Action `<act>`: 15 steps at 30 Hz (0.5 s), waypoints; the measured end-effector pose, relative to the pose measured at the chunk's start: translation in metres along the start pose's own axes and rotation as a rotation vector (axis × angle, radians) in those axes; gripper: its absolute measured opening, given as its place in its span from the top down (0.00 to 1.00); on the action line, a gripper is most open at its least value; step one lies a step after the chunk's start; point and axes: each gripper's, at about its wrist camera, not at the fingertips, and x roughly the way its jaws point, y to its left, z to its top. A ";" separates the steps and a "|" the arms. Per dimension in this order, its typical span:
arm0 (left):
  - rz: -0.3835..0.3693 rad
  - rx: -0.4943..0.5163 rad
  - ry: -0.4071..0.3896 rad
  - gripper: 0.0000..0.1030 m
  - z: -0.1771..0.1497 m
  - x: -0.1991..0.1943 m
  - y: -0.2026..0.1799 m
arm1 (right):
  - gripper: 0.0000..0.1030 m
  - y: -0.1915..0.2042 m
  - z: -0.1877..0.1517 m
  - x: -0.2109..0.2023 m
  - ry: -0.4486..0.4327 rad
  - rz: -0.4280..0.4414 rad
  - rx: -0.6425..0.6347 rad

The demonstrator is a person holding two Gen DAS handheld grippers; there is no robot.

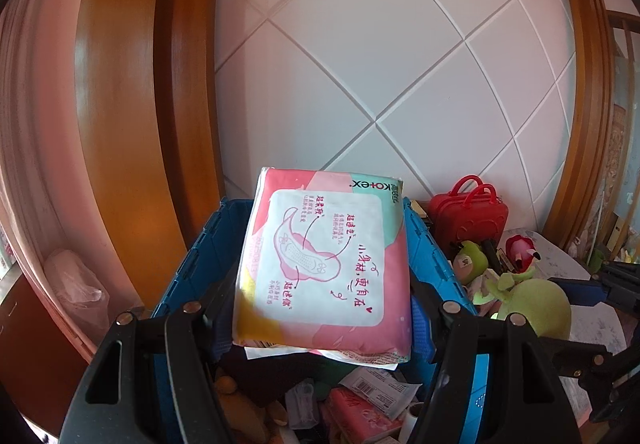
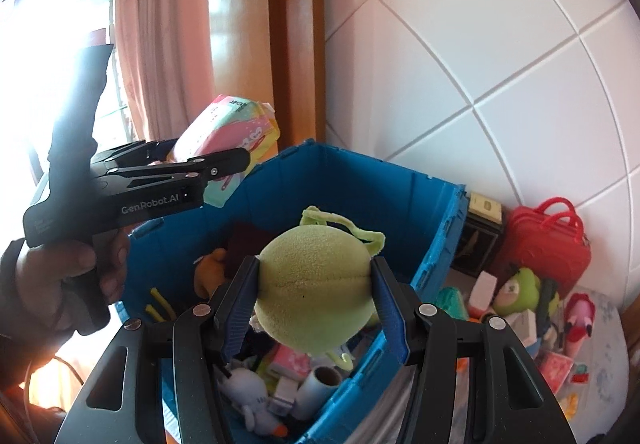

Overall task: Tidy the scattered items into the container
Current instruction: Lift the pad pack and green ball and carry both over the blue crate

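My left gripper (image 1: 320, 324) is shut on a pink Kotex pad pack (image 1: 326, 264) and holds it above the blue crate (image 1: 424, 244). The pack also shows in the right wrist view (image 2: 228, 136), clamped by the left gripper (image 2: 192, 160) over the crate's left wall. My right gripper (image 2: 316, 304) is shut on a round green plush ball (image 2: 314, 284) with a green loop, held over the open crate (image 2: 400, 196). The ball also shows in the left wrist view (image 1: 536, 304). The crate holds several items: packets, a lint roller, plush toys.
Right of the crate lie a red toy suitcase (image 2: 548, 240), a green plush (image 2: 520, 290), a pink-red plush (image 2: 580, 316) and small boxes on a patterned surface. A white tiled wall (image 2: 480, 64) stands behind. A wooden frame and pink curtain (image 2: 160, 44) are at the left.
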 end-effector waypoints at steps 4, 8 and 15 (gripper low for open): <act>-0.010 0.002 0.010 0.35 0.001 0.014 0.012 | 0.47 0.012 0.003 0.019 0.017 0.007 0.001; -0.019 0.000 0.017 0.35 0.006 0.028 0.021 | 0.47 0.021 0.006 0.036 0.039 0.009 0.000; -0.035 0.000 0.031 0.35 0.008 0.047 0.032 | 0.47 0.023 0.009 0.057 0.067 0.006 0.008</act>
